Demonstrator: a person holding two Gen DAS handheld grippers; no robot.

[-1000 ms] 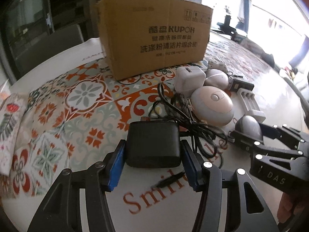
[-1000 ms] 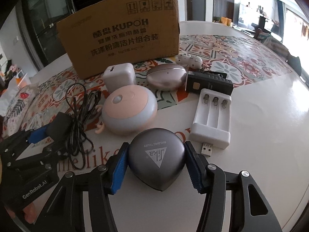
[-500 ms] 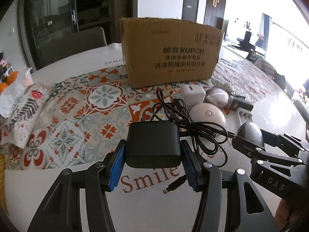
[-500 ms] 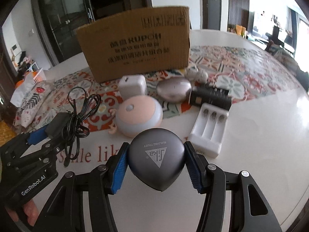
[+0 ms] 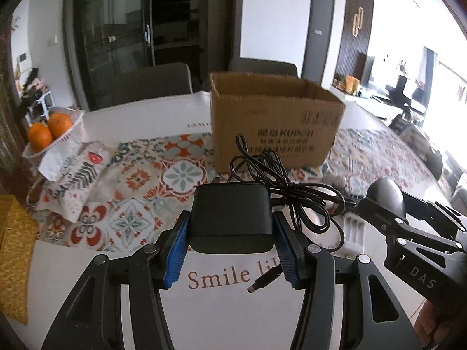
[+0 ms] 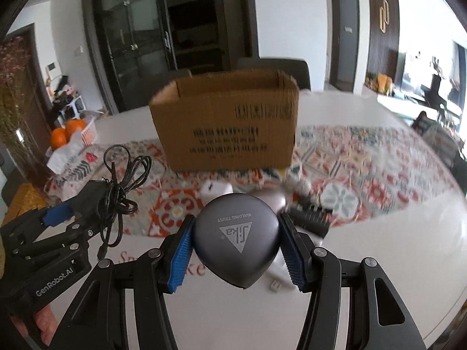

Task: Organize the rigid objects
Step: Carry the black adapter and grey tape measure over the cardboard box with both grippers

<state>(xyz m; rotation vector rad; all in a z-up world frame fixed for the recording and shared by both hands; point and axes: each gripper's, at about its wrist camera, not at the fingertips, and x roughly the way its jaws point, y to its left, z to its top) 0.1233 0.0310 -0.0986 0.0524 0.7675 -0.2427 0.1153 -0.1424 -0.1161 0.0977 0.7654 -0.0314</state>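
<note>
White table (image 5: 140, 116) with a patterned runner holds an open cardboard box (image 5: 274, 134). In front of the box, the left gripper (image 5: 230, 245) clamps a black power adapter (image 5: 232, 218), cable dangling, beside the right gripper (image 6: 236, 248) clamping a grey rounded case (image 6: 236, 236).

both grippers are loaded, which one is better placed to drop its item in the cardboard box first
Probably the right. The right gripper holds a compact grey Sika case squarely facing the cardboard box. The left gripper grips a black power adapter whose tangled cable dangles and could snag the rim.
</note>
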